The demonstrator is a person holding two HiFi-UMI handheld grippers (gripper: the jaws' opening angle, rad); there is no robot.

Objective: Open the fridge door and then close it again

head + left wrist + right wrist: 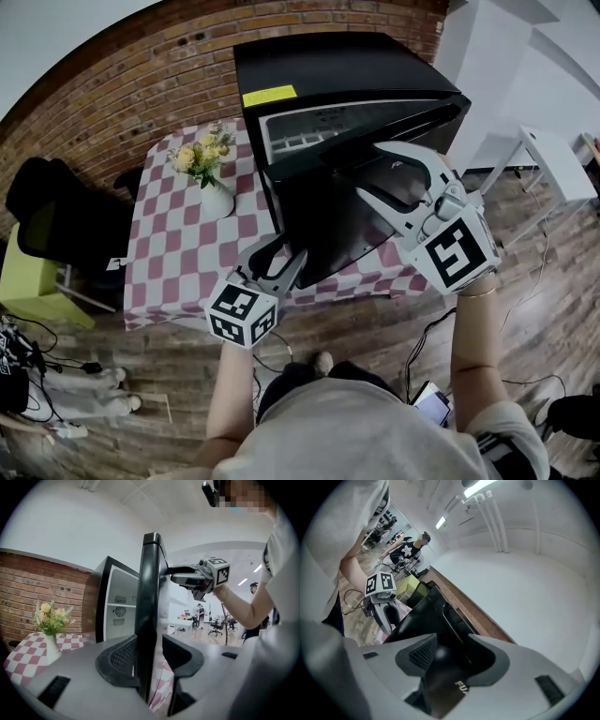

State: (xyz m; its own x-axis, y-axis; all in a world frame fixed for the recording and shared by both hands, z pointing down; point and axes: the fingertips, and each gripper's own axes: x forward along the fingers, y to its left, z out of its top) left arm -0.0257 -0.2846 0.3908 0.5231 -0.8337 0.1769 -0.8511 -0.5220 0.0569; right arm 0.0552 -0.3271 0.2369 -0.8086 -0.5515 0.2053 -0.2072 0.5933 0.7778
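Nearest me, my left gripper [279, 261] straddles the upright free edge of the open door [328, 234] low down, jaws slack, my right gripper [373, 173] likewise unclamped higher up, and the fridge [319, 70] sits beyond on the counter [183, 258], so closing means pushing away.

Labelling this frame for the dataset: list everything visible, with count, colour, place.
fridge: 1, black, on the table, door partly open
label: 1, yellow, fridge top
table: 1, pink-and-white checked cloth, by the brick wall
vase: 1, white, yellow flowers, on table left of fridge
chair: 1, black, left of table
cables: several, dark, floor lower left
white table: 1, far right
bystander: 1, black top, background
left tongs: grey, marker cube, open, straddling door edge low down
right tongs: same, open, astride door near its top
person: light shirt, bare forearms
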